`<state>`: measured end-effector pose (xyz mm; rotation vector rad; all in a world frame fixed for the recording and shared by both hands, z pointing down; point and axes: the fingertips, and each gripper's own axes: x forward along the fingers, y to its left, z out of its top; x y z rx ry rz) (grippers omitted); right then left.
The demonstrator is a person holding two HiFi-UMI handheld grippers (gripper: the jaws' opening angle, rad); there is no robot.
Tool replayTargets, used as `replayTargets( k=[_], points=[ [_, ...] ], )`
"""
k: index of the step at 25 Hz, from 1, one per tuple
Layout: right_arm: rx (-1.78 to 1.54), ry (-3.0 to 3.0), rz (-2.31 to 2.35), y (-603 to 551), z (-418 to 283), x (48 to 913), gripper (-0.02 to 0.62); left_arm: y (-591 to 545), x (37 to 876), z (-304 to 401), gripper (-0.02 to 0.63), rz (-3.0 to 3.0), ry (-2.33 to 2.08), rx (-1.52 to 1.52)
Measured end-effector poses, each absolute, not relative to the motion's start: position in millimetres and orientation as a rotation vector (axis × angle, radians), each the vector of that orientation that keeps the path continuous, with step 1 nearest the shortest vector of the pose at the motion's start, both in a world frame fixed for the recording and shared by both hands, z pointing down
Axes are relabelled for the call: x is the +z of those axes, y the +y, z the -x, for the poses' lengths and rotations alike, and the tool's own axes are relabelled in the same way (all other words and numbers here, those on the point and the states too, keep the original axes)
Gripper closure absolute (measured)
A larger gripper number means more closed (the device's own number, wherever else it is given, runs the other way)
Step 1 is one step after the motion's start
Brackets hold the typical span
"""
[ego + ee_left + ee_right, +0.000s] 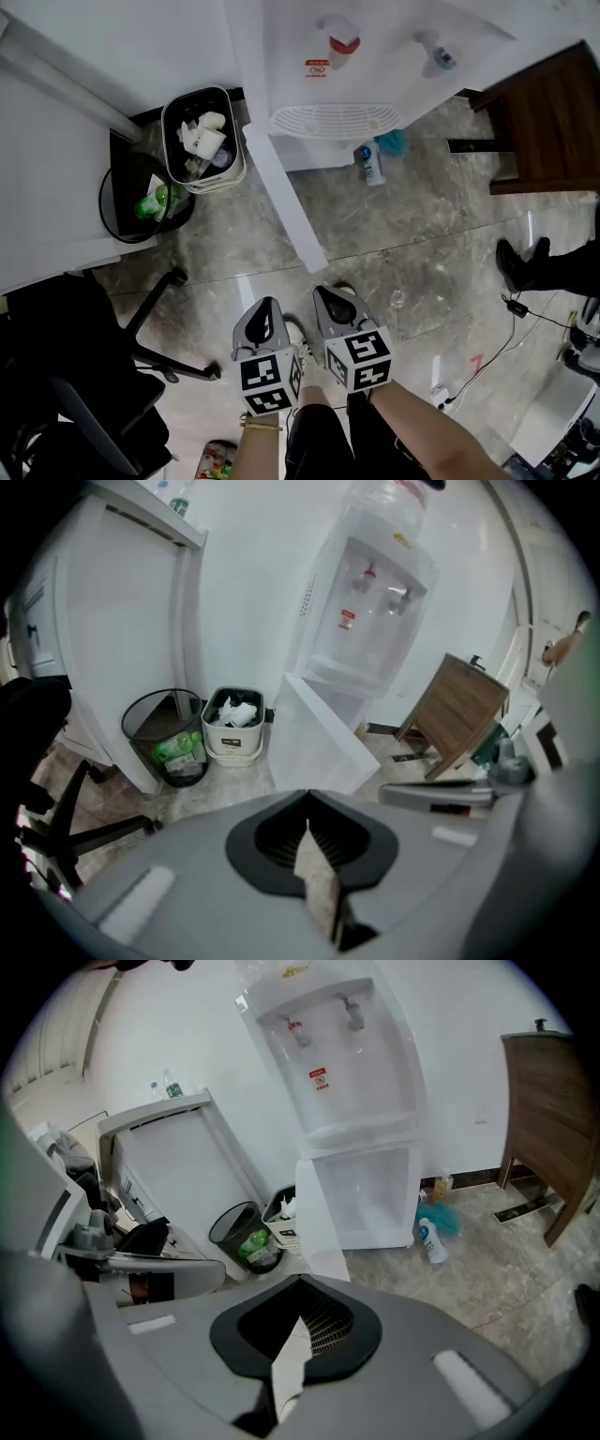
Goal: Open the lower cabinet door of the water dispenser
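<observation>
Cabinet door stands open off the water dispenser; I judge left tool and right tool, both clenched empty, best held clear of it.

Taking the left gripper and right gripper as the centre of the head view, the open cabinet door juts edge-on from the water dispenser at twelve o'clock, its free end close ahead. Toward one o'clock bare floor runs to the dispenser's foot, with only a bottle there. At eleven a white bin and black mesh basket crowd the door's far side. An office chair blocks nine. A wooden cabinet stands at two, and a shoe and cable lie at three.
</observation>
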<state>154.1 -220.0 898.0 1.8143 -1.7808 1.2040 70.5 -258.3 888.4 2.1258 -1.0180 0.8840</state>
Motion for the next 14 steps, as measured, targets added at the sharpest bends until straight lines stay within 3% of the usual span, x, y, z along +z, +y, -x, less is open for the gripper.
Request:
replayTargets(
  k=[14],
  points=[
    [1.189,-1.766,-1.828,-225.5,-164.5,893.9,0.603,-260.7,889.2,-82.7,0.598,-2.126,-1.001,0.893]
  ],
)
